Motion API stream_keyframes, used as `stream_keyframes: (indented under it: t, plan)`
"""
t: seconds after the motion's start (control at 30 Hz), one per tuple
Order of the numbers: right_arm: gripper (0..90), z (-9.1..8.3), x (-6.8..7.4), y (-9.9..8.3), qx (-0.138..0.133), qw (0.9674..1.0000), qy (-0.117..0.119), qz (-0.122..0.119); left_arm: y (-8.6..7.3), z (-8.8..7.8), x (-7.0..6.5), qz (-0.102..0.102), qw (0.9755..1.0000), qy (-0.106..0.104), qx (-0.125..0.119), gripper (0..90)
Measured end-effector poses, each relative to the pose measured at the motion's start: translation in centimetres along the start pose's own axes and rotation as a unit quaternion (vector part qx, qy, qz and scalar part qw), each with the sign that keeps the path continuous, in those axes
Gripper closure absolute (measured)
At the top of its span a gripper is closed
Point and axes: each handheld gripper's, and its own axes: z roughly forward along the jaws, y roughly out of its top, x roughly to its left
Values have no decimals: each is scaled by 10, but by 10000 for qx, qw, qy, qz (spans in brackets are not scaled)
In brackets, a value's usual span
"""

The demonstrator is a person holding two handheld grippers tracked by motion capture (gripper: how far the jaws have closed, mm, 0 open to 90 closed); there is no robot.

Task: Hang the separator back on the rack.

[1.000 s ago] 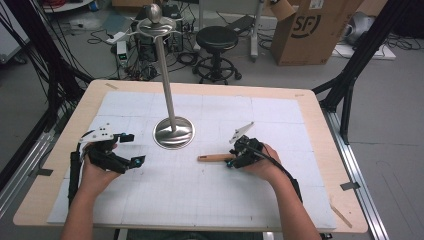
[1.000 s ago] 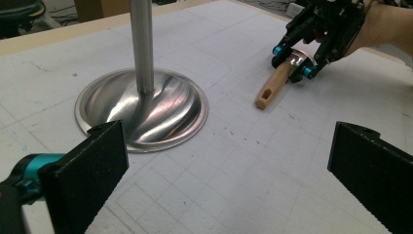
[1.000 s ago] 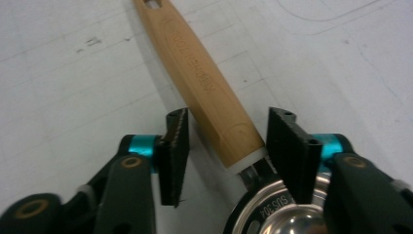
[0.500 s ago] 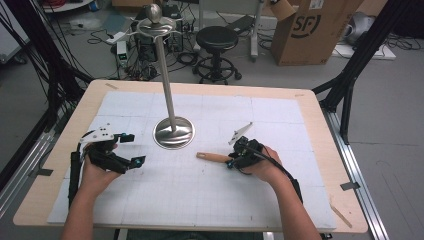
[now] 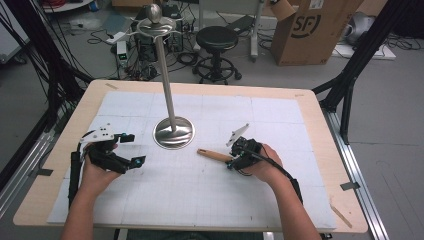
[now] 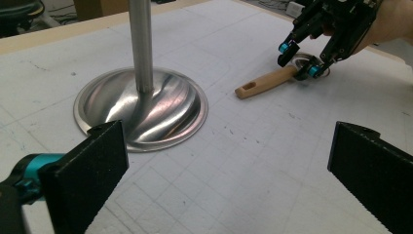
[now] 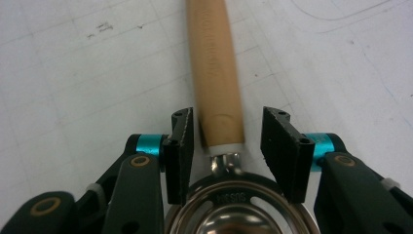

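At four o'clock from the stand [image 5: 173, 131], right gripper [image 7: 227, 134] straddles the utensil's wooden handle [image 7: 214, 73], jaws apart, poised to clamp; left gripper [image 6: 219, 175] idles wide open.

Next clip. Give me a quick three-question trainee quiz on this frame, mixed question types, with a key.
1. True or false: the right gripper has its jaws on either side of the wooden handle, with a gap showing at each side.
2. What stands on the white mat between the two grippers? A) a bowl B) a metal stand with a round base C) a cup
3. Fill in: the left gripper is ___ and holds nothing.

Key:
1. True.
2. B, the metal stand.
3. Open.
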Motion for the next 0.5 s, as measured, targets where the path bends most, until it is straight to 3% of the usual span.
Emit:
stream_keyframes:
  t: [0.13, 0.23, 0.5]
  plan:
    - [574, 3, 3, 4, 243, 9995, -93, -177, 0, 0, 0, -3, 10000, -2, 2, 18]
    - [593, 3, 3, 6, 301, 9994, -83, -179, 0, -1, 0, -5, 10000, -1, -2, 17]
    - [666, 6, -2, 10, 454, 9987, 223, -72, 0, 1, 0, -1, 10000, 2, 23, 17]
